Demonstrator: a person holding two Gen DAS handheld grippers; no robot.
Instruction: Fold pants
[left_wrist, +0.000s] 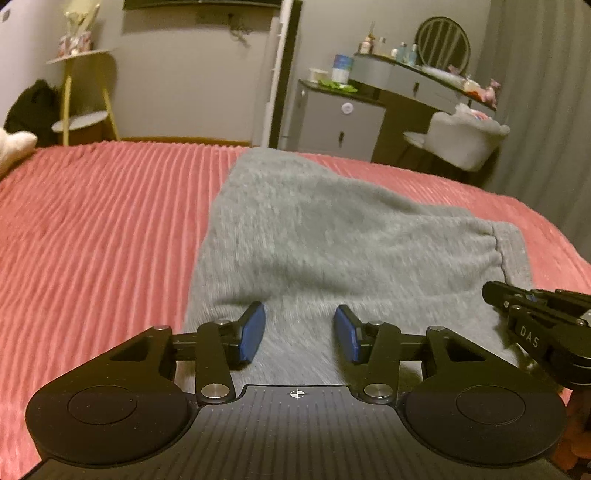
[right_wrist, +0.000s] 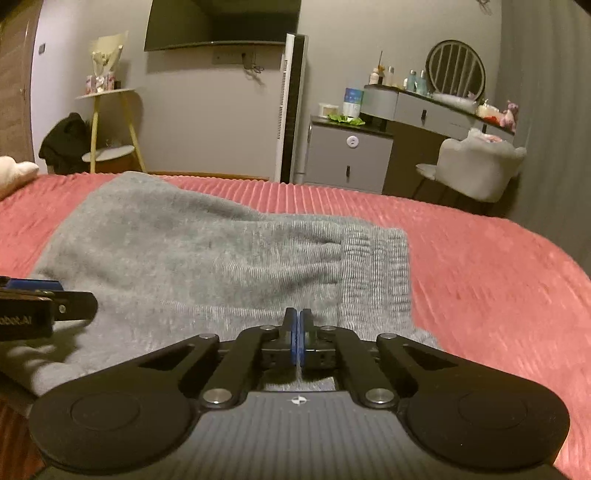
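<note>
Grey fleece pants (left_wrist: 314, 236) lying on ribbed pink bedspread (left_wrist: 92, 229); left gripper (left_wrist: 300, 332) hovering wide open above them, right gripper (right_wrist: 297, 332) pinching their near edge.

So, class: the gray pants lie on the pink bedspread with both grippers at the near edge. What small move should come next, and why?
Probably close the left gripper on the near edge of the pants. Its jaws stand open over the gray cloth, while the right gripper is shut, seemingly pinching that edge. With both sides held, the edge could be lifted evenly over the bedspread.

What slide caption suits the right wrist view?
Right claw shut over grey pants on a pink bedspread.
</note>
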